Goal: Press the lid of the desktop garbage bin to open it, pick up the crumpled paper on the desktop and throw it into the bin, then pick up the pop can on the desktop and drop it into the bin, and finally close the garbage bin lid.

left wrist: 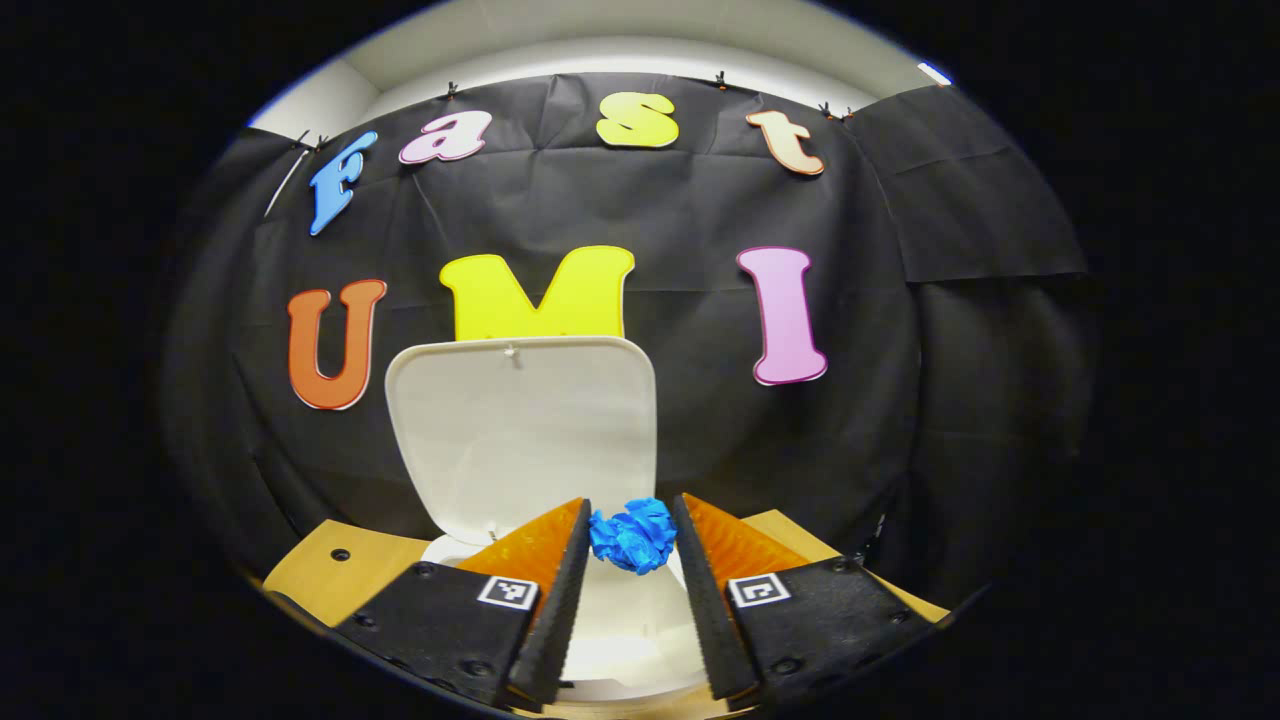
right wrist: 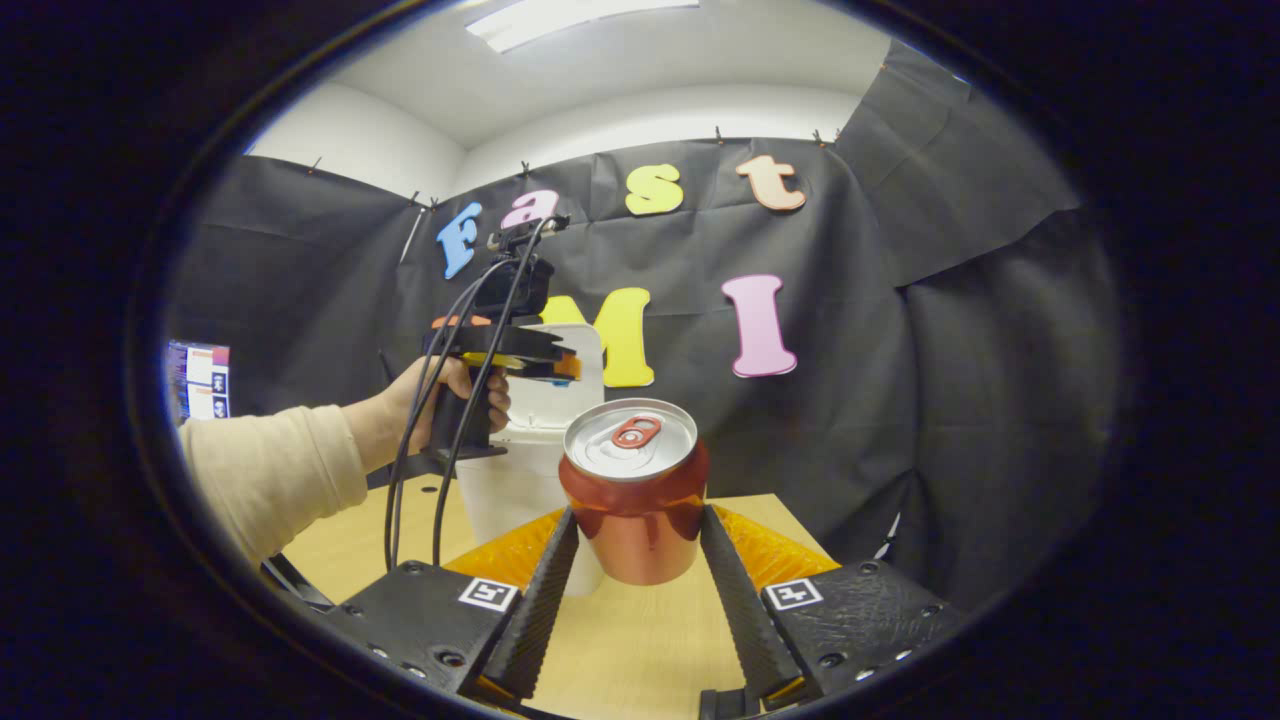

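Blue paper [left wrist: 633, 536] is sitting pinched between your left gripper [left wrist: 631, 535] tips, over the bin [left wrist: 620, 620] with its lid [left wrist: 520, 430] standing open. You are due to release it there. Your right gripper [right wrist: 633, 540] is bracketing the can [right wrist: 633, 490] on the desk [right wrist: 620, 640]; whether it is squeezing I cannot tell. No readable writing on the can.

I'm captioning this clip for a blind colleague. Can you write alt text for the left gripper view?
The left gripper holds a blue crumpled paper between its fingertips, above the open white garbage bin. The bin's lid stands raised behind it, on a wooden desktop.
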`<action>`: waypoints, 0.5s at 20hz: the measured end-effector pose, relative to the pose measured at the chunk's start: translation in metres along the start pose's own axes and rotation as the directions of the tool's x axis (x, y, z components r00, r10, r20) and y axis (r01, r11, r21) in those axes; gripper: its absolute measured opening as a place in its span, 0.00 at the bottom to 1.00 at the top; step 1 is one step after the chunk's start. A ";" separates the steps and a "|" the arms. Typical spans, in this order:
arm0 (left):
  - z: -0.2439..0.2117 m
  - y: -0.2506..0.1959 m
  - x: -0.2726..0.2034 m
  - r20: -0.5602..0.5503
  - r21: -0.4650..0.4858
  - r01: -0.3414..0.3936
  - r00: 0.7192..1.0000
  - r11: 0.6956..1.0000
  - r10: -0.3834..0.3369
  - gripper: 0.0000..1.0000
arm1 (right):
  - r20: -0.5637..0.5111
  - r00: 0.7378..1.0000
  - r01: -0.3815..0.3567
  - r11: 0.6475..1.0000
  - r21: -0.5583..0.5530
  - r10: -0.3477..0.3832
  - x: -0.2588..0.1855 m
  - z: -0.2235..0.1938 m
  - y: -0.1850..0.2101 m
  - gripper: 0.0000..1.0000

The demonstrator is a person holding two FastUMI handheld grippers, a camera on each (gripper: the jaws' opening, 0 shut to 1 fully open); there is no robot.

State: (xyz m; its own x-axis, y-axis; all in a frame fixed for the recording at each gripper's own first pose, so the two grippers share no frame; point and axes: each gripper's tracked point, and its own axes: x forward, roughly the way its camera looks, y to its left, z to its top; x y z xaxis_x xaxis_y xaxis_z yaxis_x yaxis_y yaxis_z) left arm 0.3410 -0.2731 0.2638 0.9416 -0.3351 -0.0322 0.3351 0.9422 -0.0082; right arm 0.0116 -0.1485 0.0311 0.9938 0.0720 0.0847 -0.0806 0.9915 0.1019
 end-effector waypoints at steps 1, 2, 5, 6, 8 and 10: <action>0.001 -0.002 -0.005 -0.003 -0.006 0.014 1.000 1.000 -0.014 0.72 | -0.002 1.000 -0.004 1.000 0.000 0.004 0.000 0.000 0.000 0.75; 0.001 0.001 -0.008 -0.005 -0.006 0.008 1.000 1.000 -0.008 0.77 | 0.002 1.000 -0.002 1.000 -0.003 0.002 -0.001 0.001 0.000 0.75; -0.001 0.017 -0.020 -0.010 -0.002 -0.049 0.999 0.999 0.049 0.95 | 0.012 1.000 0.005 1.000 -0.016 -0.005 -0.001 0.002 0.000 0.75; 0.000 0.020 -0.026 -0.005 -0.005 -0.059 0.998 0.998 0.059 0.92 | 0.014 1.000 0.009 1.000 -0.017 -0.008 -0.001 0.002 0.000 0.74; 0.003 0.028 -0.042 0.013 -0.002 -0.076 0.997 0.997 0.076 0.96 | 0.024 1.000 0.017 1.000 -0.018 -0.016 0.000 0.003 0.001 0.74; 0.002 0.042 -0.061 0.021 0.019 -0.120 0.993 0.993 0.120 0.96 | 0.023 1.000 0.019 1.000 -0.020 -0.019 0.001 0.002 0.003 0.74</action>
State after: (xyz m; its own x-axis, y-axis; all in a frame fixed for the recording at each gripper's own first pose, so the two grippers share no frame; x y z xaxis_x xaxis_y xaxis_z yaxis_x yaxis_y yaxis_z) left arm 0.2980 -0.2132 0.2675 0.9755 -0.2197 -0.0115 0.2199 0.9754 0.0143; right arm 0.0123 -0.1461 0.0330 0.9932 0.0510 0.1051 -0.0600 0.9947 0.0839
